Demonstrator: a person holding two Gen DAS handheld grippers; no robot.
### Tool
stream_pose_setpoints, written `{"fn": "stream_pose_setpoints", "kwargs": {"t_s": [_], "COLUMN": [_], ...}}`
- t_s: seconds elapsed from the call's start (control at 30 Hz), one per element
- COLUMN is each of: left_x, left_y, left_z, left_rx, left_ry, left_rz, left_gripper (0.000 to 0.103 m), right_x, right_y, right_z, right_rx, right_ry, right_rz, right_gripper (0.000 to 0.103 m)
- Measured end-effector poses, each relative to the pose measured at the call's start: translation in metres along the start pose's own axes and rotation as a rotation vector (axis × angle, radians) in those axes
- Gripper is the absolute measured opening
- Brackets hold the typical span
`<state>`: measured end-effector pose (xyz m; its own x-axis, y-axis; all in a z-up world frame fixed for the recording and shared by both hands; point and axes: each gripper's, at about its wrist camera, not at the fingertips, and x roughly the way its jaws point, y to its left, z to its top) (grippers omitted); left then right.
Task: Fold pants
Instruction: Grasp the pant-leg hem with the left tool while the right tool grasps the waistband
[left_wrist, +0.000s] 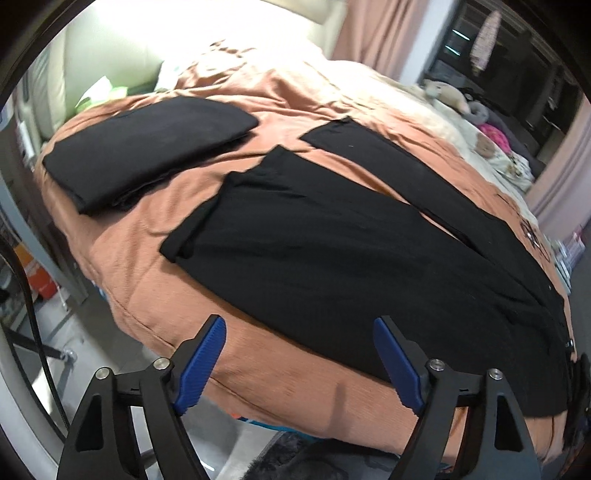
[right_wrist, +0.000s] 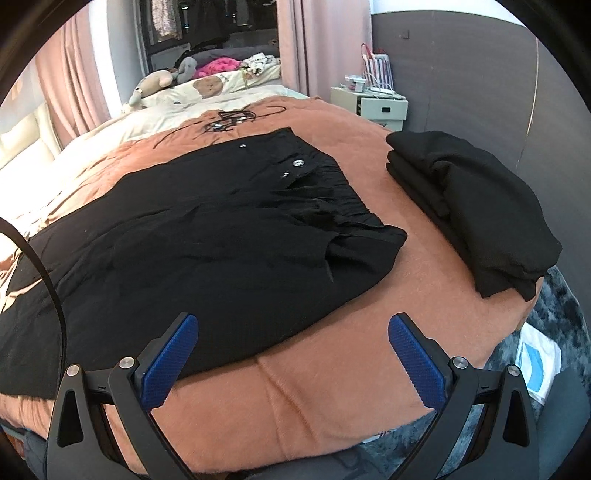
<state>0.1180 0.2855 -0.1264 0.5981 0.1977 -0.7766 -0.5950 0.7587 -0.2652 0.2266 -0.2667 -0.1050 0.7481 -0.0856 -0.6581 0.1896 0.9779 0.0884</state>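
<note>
Black pants (left_wrist: 314, 243) lie spread flat on the orange bedspread (left_wrist: 147, 258), both legs apart and reaching toward the far side. In the right wrist view the pants (right_wrist: 207, 240) show their waistband with silver buttons at the far right. My left gripper (left_wrist: 299, 325) is open and empty, above the near bed edge by the pants' side. My right gripper (right_wrist: 293, 321) is open and empty, above the near bed edge close to the pants' hip.
A folded black garment (left_wrist: 147, 151) lies at the bed's far left. A stack of folded black clothes (right_wrist: 476, 206) lies at the bed's right edge. Black hangers (right_wrist: 229, 118), soft toys (right_wrist: 159, 83), a cream blanket behind. A white nightstand (right_wrist: 373, 103) and grey rug (right_wrist: 561, 314) at right.
</note>
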Motion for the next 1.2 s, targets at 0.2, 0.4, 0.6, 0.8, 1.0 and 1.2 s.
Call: {"fn": "stream_pose_setpoints", "kwargs": {"t_s": [0.2, 0.4, 0.6, 0.8, 1.0, 1.2], "left_x": [0.014, 0.035, 0.048, 0.058, 0.057, 0.047], "left_y": [0.024, 0.041, 0.051, 0.065, 0.067, 0.064], "left_z": [0.008, 0.015, 0.022, 0.037, 0.044, 0.048], "left_rx": [-0.083, -0.169, -0.232, -0.29, -0.316, -0.316], "left_ry": [0.024, 0.069, 0.072, 0.058, 0.027, -0.003], "left_rz": [0.009, -0.018, -0.044, -0.018, -0.023, -0.025], "left_gripper": [0.068, 0.059, 0.055, 0.018, 0.006, 0.005], "right_x": [0.019, 0.037, 0.05, 0.061, 0.068, 0.088], "right_y": [-0.013, -0.033, -0.057, -0.082, -0.114, -0.128], "right_z": [0.015, 0.023, 0.024, 0.021, 0.022, 0.024], "right_rx": [0.038, 0.085, 0.164, 0.263, 0.374, 0.448], "right_ry": [0.029, 0.082, 0.123, 0.142, 0.129, 0.136], "right_rz": [0.011, 0.042, 0.076, 0.138, 0.188, 0.263], "right_gripper": [0.099, 0.087, 0.087, 0.079, 0.073, 0.068]}}
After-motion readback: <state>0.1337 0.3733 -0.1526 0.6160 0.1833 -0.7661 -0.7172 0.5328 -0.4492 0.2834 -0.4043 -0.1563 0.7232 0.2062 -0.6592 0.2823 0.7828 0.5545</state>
